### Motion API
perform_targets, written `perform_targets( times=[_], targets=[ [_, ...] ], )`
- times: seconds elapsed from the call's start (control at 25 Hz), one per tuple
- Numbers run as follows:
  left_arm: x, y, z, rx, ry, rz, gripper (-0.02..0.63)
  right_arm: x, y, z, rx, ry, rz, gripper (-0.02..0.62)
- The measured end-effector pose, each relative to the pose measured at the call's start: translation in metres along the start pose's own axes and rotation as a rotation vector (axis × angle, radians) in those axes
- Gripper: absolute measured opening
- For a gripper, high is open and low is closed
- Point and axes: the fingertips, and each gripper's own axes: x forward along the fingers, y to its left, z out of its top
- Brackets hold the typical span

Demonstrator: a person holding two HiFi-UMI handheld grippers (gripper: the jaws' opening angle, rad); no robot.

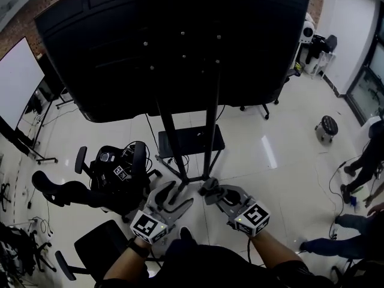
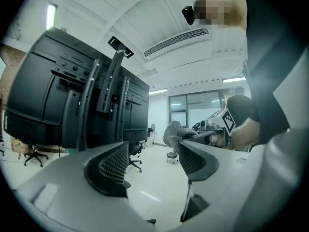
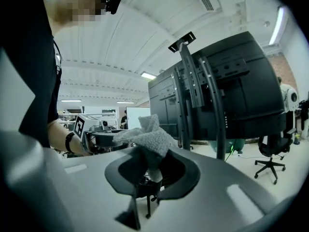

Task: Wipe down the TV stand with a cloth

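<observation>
Right gripper (image 1: 211, 192) is clamped on the grey cloth (image 3: 147, 138); the left gripper (image 1: 179, 195) is held wide apart, empty. The cloth should be pressed flat on the TV stand (image 1: 210, 125), just ahead, and rubbed along each post.

The head camera looks steeply down over the left claw (image 1: 180, 195) and right claw (image 1: 211, 192), with the TV stand (image 1: 211, 131) just beyond them. Each claw's camera sits close behind its jaws, tilted upward, and sees the other claw alongside and the same stand ahead.
</observation>
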Motion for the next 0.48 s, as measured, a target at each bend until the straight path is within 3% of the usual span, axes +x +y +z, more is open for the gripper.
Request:
perform_targets(
  times=[0.2,0.48],
  targets=[
    [-0.004,-0.055,0.007,-0.072,-0.041,0.056,0.348,-0.055,0.018,-0.018,-0.042,0.017,0.029,0.052],
    [-0.019,-0.109,0.021,-0.069,-0.064,0.081,0.348,-0.104,0.039,-0.01,0.013,-0.019,0.055,0.052]
  ],
)
